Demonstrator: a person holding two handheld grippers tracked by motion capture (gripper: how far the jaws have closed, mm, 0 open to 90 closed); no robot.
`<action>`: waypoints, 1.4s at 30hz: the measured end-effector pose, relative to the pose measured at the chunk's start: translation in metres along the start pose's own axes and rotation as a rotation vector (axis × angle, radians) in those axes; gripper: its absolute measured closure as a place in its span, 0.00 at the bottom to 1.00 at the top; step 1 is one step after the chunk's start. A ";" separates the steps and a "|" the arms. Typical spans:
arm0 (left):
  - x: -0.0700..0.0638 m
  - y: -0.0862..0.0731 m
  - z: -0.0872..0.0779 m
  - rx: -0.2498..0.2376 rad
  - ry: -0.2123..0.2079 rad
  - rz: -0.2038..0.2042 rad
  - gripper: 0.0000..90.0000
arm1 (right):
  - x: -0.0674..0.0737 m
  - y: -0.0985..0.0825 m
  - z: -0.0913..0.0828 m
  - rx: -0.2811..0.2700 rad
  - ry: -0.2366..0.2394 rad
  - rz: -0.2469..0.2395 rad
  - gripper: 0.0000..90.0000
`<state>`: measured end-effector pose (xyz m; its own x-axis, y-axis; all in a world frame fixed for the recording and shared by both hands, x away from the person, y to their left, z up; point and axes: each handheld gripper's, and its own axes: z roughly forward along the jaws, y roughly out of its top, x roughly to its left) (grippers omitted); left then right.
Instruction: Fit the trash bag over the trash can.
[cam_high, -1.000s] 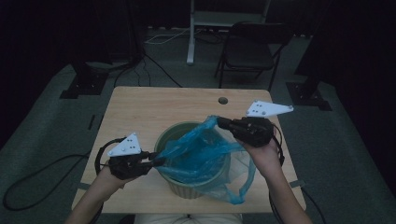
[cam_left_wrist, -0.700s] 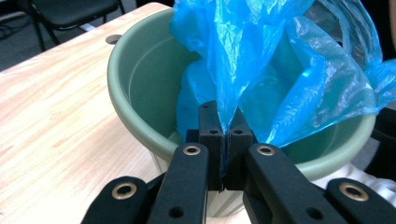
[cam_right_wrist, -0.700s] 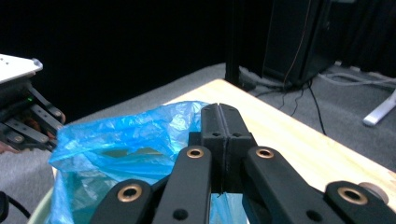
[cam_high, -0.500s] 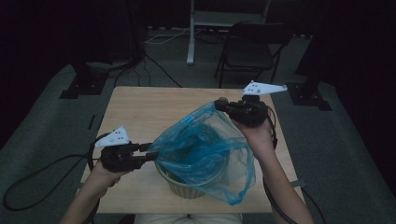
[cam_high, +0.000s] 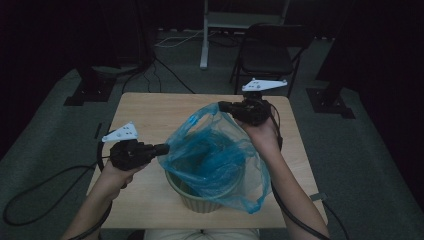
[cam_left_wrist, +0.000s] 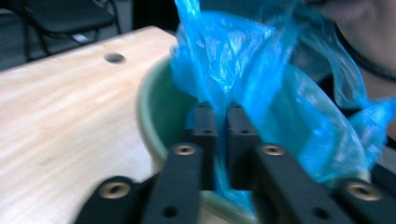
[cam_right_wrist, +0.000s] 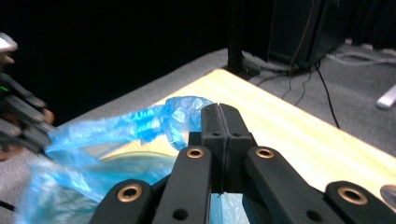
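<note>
The blue plastic bag (cam_high: 212, 152) hangs stretched open above the green bin (cam_high: 200, 197) at the near middle of the worktop (cam_high: 150, 112). The left gripper (cam_high: 162, 149) has just closed its fingers on the bag's left rim; the right gripper (cam_high: 223, 106) pinches the far-right rim. The mouth-spreading step looks in hand; next, the rim likely needs lowering evenly around the bin's lip without tearing.

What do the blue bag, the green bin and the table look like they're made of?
Blue bag: thin plastic film, translucent, crinkled and glossy. Green bin: probably moulded plastic or glazed ceramic, with a smooth, thick rim; hard to tell. Table: pale wood or wood-look laminate, grain showing.
</note>
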<state>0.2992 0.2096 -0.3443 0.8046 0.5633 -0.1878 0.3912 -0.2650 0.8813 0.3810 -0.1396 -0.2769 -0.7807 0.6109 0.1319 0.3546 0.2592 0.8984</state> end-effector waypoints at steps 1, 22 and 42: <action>0.001 -0.001 -0.001 -0.005 0.016 -0.006 1.00 | -0.003 -0.002 0.005 0.011 -0.001 0.006 1.00; 0.036 -0.066 0.025 0.126 0.077 -0.155 1.00 | -0.061 -0.060 0.110 0.343 0.111 0.181 1.00; 0.039 -0.087 0.039 0.148 0.013 -0.216 1.00 | -0.084 -0.124 0.132 0.444 0.181 0.313 0.97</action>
<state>0.3136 0.2238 -0.4457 0.6897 0.6289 -0.3588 0.6157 -0.2486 0.7477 0.4699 -0.1243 -0.4544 -0.6654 0.5814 0.4681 0.7348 0.3998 0.5480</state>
